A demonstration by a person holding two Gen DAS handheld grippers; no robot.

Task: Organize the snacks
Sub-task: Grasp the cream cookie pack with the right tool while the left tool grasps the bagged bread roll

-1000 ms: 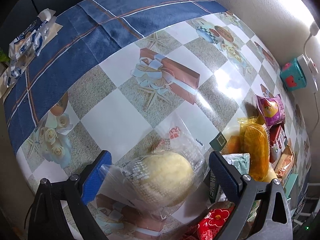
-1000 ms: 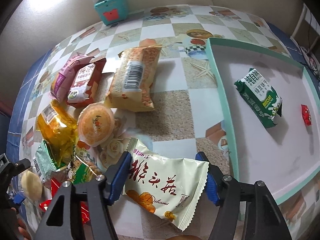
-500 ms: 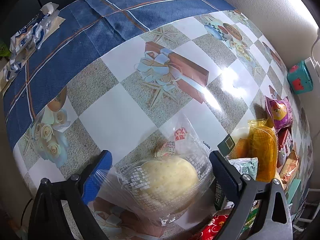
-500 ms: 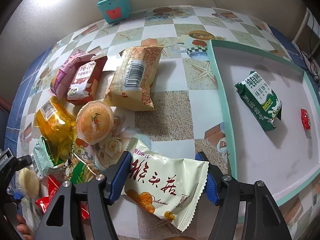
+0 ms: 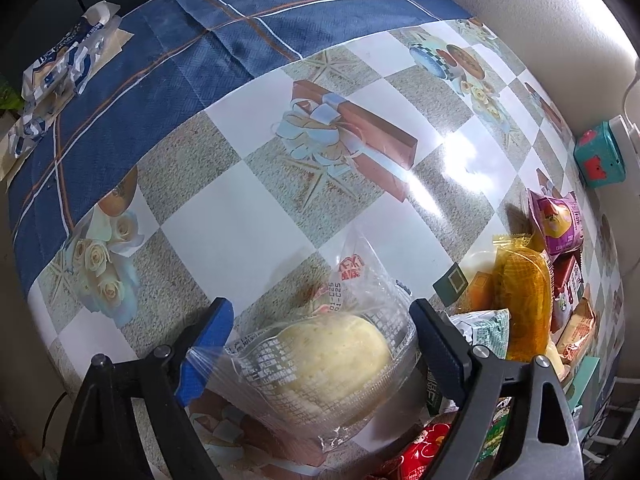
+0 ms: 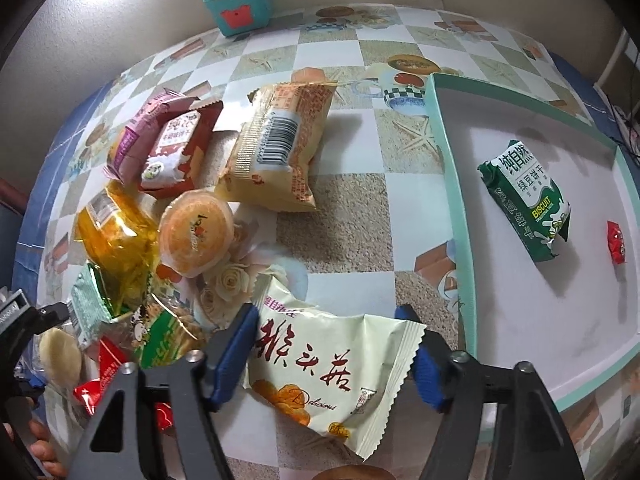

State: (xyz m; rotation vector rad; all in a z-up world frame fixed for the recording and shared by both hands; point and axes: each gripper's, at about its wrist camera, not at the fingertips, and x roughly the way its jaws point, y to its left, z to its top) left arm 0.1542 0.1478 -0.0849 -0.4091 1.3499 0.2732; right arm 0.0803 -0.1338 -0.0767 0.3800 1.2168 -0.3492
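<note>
My left gripper is shut on a clear-wrapped pale round pastry, held just above the checked tablecloth. My right gripper is shut on a pale green snack packet with red characters, left of a teal-rimmed white tray. The tray holds a green biscuit packet and a small red candy. A pile of snacks lies to the left: a tan packet, an orange round cake, a yellow packet and a maroon packet.
A teal box with a red mark stands by the wall. A blue cloth covers the far table end, with a blue-white wrapper at its edge. The other gripper and a hand show at lower left in the right wrist view.
My left gripper has drawn the wrapped pastry a little nearer and higher. My right gripper has shifted slightly with its packet; the pile and tray stay put.
</note>
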